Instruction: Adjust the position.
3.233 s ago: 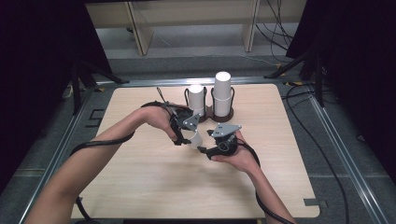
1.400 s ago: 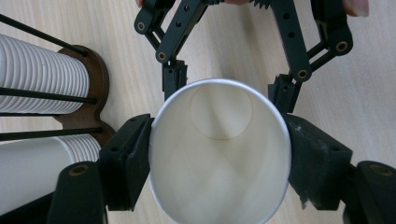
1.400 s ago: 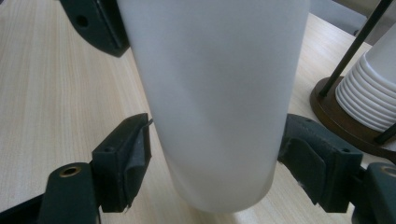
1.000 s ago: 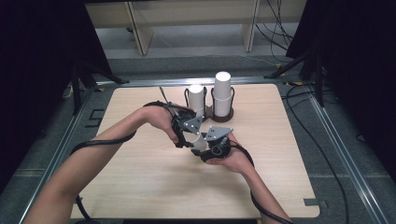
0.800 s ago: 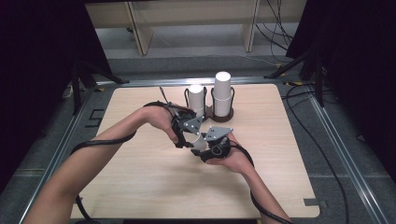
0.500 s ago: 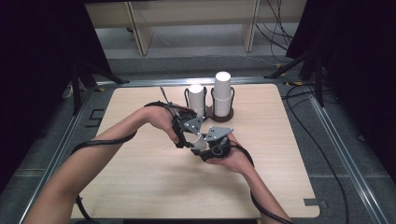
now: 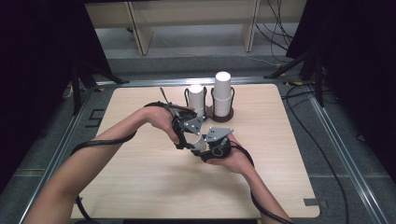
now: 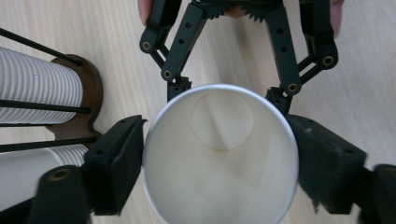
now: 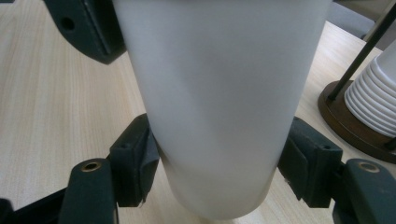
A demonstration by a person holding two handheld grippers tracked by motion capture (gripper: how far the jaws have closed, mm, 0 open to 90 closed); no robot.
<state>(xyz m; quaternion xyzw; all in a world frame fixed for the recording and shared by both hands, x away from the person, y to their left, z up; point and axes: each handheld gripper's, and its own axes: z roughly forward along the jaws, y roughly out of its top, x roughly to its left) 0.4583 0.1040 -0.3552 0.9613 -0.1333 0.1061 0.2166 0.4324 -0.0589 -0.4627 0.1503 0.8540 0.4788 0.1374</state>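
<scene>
- Since the earliest frame, the right tool [image 7: 205, 148] had moved in toward the left tool [image 7: 190, 139]; its jaws had just been closing and now pressed the lower wall of the paper cup [image 9: 219, 107].
- Meanwhile the left tool's [image 8: 219, 154] jaws had just been opening, standing partly apart beside the cup's [image 8: 219, 158] rim; whether the left one touched I could not tell.
- Between both tools, above the surface [image 7: 140, 186], the cup [image 7: 198, 142] hung, with the cup holder [image 7: 212, 114] beyond them.
- Risk: the thin wall could buckle if the right tool squeezed harder.
- Risk: the tapered side might let the cup slip downward once the left tool let go.
- Risk: a swing toward the holder could knock its stacked cups [image 7: 222, 93].
</scene>
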